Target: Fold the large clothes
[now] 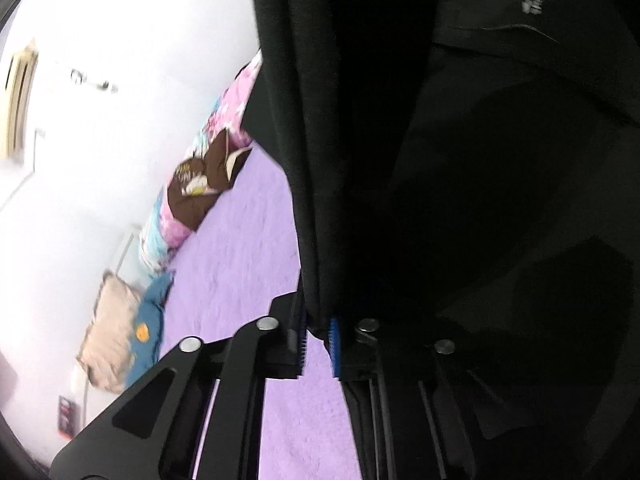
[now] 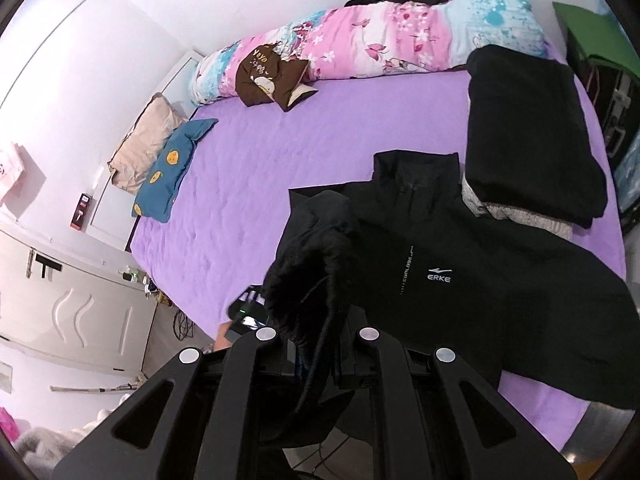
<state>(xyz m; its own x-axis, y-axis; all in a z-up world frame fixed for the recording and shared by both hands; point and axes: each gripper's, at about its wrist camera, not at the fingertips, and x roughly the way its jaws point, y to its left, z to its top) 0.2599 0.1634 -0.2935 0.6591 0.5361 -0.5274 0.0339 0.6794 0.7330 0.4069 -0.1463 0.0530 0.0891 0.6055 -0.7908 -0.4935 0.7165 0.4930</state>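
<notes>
Black jacket (image 2: 460, 280) clamped in both jaws, far sleeve cut off, fabric perhaps bunched.

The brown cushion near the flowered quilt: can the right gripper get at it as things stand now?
Probably not at once. The right gripper is shut on the black jacket, so its fingers are occupied. The purple sheet toward the brown cushion lies bare, though, so after letting go, the way looks free.

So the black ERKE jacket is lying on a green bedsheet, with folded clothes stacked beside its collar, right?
Not quite: the bedsheet is purple, not green, as the right wrist view shows. The black ERKE jacket does lie on it, with folded clothes stacked beside its collar.
</notes>
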